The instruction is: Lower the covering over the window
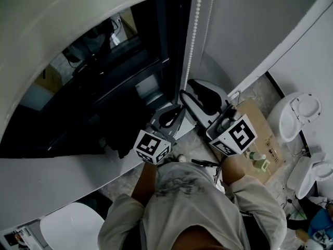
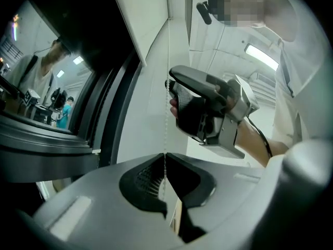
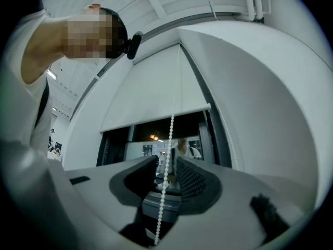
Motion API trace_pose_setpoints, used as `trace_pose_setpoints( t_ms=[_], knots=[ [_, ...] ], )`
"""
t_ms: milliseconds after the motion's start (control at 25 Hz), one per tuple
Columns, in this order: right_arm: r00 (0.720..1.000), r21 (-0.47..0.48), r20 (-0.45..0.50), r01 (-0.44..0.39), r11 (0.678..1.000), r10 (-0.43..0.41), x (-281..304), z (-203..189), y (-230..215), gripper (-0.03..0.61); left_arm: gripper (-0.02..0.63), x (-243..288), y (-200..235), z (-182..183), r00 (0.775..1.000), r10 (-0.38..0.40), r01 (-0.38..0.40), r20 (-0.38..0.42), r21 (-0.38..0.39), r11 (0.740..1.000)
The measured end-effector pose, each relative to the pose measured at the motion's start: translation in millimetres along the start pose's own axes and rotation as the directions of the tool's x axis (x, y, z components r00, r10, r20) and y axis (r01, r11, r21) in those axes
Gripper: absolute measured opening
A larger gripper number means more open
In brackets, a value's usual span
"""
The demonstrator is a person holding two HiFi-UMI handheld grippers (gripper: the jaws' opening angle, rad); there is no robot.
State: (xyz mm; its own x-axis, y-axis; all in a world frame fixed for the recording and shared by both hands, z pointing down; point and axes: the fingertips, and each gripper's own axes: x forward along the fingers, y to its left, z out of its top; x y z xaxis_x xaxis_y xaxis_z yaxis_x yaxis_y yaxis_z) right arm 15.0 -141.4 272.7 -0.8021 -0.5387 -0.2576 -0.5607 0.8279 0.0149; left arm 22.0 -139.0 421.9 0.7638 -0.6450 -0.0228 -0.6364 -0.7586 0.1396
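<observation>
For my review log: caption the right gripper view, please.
Open right gripper straddles the bead chain beneath a partly lowered blind.

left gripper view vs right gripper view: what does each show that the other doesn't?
Only the left gripper view: the left gripper with its fingers shut on the bead chain, and the right gripper seen from the side, up the chain.

Only the right gripper view: the blind, partly down, with dark window below its bottom edge. It also shows the right gripper's fingers open with the chain hanging between them, not pinched, and a second strand nearer the wall.

Both: the bead chain and the window.
</observation>
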Motion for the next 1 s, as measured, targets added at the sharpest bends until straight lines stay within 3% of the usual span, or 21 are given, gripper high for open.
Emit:
trace_pose_setpoints(
  t_ms=[160,320,760,1000],
  knots=[
    [1.000,-0.005,0.003,0.004,1.000,-0.004,5,0,-1,0.124,0.015,-2,-3,-6,1.000,-0.003,0.003,-0.004,-0.008,1.000],
    [1.000,-0.016,-0.004,0.024,1.000,-0.024,7,-2,-1,0.025,0.017,-4,-4,-5,1.000,-0.001,0.001,-0.007,0.004,1.000],
    [0.999,-0.016,-0.006,0.051,0.999,-0.051,5,-5,-6,0.018,0.063,-16,-4,0,1.000,0.014,-0.014,0.008,0.004,1.000],
    [0.995,-0.020,-0.091,0.043,0.999,-0.045,3,-34,-2,0.018,0.104,-24,-4,27,0.997,0.017,-0.019,0.069,0.019,1.000]
  ],
)
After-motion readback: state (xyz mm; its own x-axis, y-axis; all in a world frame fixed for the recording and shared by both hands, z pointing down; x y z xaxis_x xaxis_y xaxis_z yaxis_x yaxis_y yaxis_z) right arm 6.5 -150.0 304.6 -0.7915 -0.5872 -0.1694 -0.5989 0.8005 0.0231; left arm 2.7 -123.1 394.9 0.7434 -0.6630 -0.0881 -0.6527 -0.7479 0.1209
